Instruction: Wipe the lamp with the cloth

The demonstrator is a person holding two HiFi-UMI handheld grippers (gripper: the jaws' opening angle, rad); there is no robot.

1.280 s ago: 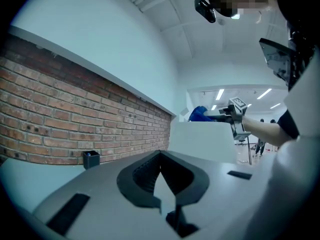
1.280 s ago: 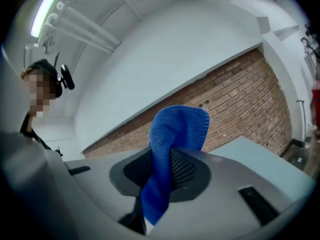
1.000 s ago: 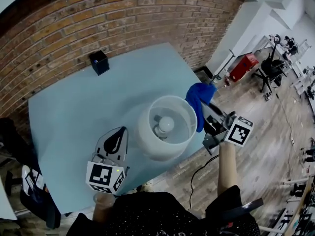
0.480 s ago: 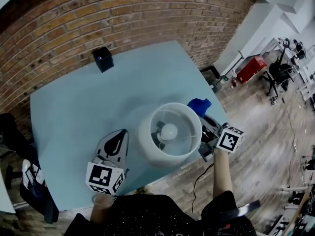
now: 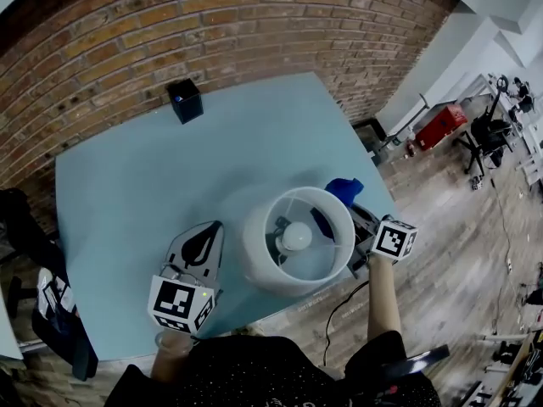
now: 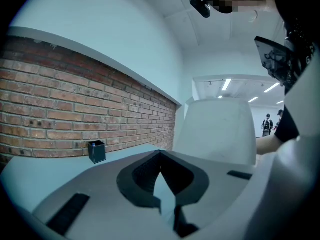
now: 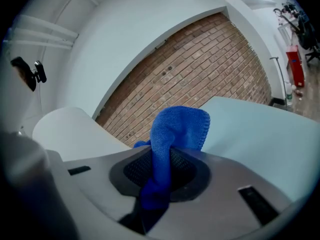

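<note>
Beside lamp (image 5: 293, 237) | right gripper (image 7: 167, 154) fingers clamp cloth (image 7: 178, 126) | left gripper (image 6: 160, 156) fingers closed, empty

A small black box (image 5: 185, 101) stood on the pale blue table (image 5: 119, 185), close to the brick wall (image 5: 170, 24). Past the table's right edge lay a wooden floor (image 5: 458, 227), where a red container (image 5: 443, 124) and a black office chair (image 5: 492, 130) stood.

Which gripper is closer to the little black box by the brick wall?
Left. The left gripper faces the black box across the table; the right gripper, holding the cloth, sits beyond the lamp.
</note>
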